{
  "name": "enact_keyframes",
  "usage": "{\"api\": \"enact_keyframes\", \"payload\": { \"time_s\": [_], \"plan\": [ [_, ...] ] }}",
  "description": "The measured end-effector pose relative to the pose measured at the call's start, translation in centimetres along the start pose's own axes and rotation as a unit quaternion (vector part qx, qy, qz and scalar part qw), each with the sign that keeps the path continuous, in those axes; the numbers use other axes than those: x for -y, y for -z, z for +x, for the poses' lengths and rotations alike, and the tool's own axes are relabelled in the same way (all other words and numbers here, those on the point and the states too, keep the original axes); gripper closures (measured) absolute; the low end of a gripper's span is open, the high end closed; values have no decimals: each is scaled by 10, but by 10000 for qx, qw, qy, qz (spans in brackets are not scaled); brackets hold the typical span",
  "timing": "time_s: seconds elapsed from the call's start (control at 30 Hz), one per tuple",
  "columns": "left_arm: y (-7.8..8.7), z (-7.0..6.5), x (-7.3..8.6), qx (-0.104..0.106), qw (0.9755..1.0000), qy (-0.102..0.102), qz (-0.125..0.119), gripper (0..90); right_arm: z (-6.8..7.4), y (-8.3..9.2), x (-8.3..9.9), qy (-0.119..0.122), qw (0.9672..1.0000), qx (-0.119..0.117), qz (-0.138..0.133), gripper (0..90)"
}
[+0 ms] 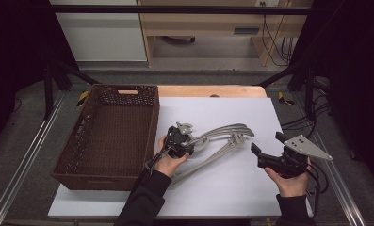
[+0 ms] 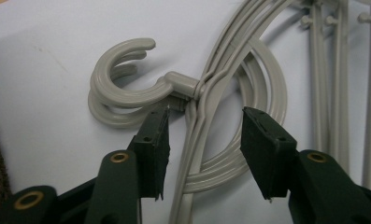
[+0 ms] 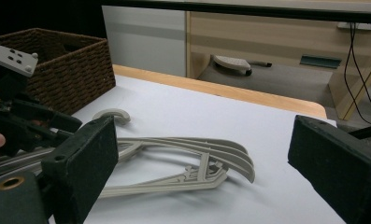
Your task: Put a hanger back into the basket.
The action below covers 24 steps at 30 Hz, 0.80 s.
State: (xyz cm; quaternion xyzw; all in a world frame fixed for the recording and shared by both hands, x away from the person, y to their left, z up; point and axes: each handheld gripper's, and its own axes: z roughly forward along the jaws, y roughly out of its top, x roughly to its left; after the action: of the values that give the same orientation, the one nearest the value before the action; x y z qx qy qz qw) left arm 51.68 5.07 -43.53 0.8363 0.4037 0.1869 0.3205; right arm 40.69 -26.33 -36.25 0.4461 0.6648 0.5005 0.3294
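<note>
High view: a stack of grey plastic clothes hangers (image 1: pixel 217 139) lay mid-frame on the white sheet (image 1: pixel 222 188) covering the table, just right of the empty dark brown woven basket (image 1: pixel 108 136) at centre left. The stack's long axis ran diagonally, lower left to upper right, with the hooks (image 1: pixel 185 127) at the basket-side end and the shoulder arms fanning toward the right gripper (image 1: pixel 269 153).

The left gripper (image 1: pixel 177 143) sat right on the hook end, so the left hand (image 1: pixel 168 162) was clearly the nearer one. Left forearm came up from bottom centre in a dark sleeve, hand wrapped round the tool, pointing up-right along the hangers.

Left gripper view: jaws stood moderately open and straddled the hanger necks (image 2: pixel 199 116), just below where the curled hooks (image 2: pixel 122 88) join. Left pad (image 2: pixel 156 140) looked close to or touching the lowest hook (hard to say contact); right pad (image 2: pixel 262 144) stood apart from the wire-like loops. Nothing clamped yet. How many hangers were in the bundle I couldn't count for sure, three or so.

Right gripper, lower right of the high view, was held above the sheet, off the hangers, hand (image 1: pixel 290 183) underneath, grey three-cornered plate on top. Right gripper view: its jaws were wide apart, empty, aimed toward the hangers' wide ends (image 3: pixel 220 163) with the basket (image 3: pixel 57 65) upper left.

Judgement: the next move likely closes the left jaws on the necks; the gap is already centred there, so little realignment is needed.
</note>
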Motion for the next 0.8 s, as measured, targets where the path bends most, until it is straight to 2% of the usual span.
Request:
{"api": "enact_keyframes", "payload": {
  "time_s": [0.03, 0.2, 0.4, 0.73, 0.8],
  "plan": [
    [-2, 3, 1, -19, 10000, 10, 79, 557, 0, 0, 0, 18, 10000, -1, -11, 88],
    [-5, 5, 2, 45, 9999, 36, 127, 624, 0, 0, 0, 4, 10000, -7, 18, 89],
    [-9, 9, 3, 62, 9998, 81, 179, 633, 1, -1, 1, 42, 10000, -12, 4, 90],
    [-17, 8, -2, 193, 9992, -78, 344, 642, 1, -2, 1, 71, 10000, -28, 51, 94],
    [-19, 9, -1, 233, 9988, -111, 427, 671, 1, -2, 1, 52, 10000, -31, 59, 95]
  ]
}}
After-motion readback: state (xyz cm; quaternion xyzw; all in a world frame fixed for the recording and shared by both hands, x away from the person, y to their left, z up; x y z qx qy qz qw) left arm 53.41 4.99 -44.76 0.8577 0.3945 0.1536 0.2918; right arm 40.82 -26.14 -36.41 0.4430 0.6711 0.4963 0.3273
